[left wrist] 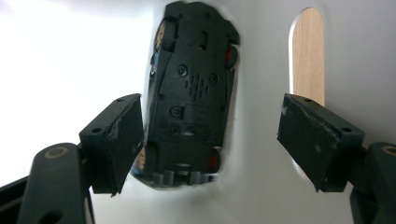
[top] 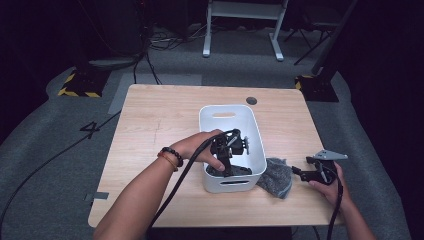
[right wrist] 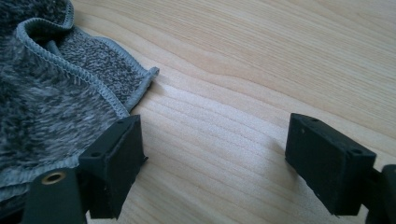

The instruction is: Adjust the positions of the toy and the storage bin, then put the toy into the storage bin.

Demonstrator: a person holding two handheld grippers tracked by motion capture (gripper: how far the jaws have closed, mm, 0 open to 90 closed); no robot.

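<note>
A black toy car (left wrist: 191,93) lies with its underside facing me against the inside of a white plastic bin (top: 227,107). My left gripper (top: 234,169) reaches down into the bin. In the left gripper view its jaws (left wrist: 211,123) stand open around the car; the left pad (left wrist: 123,140) is close to the car's side and the right pad (left wrist: 308,140) is well clear of it. My right gripper (top: 300,166) hovers low over the table at the right, open (right wrist: 215,149), with nothing between its pads. A grey fuzzy cloth (top: 277,177) lies just left of it.
The bin stands in the middle of a wooden table (top: 160,120). A handle slot (left wrist: 308,51) in the bin's wall shows the wood behind. The cloth (right wrist: 46,93) has a stitched hem and touches the bin's front right corner. A round grommet (top: 251,100) sits near the far edge.
</note>
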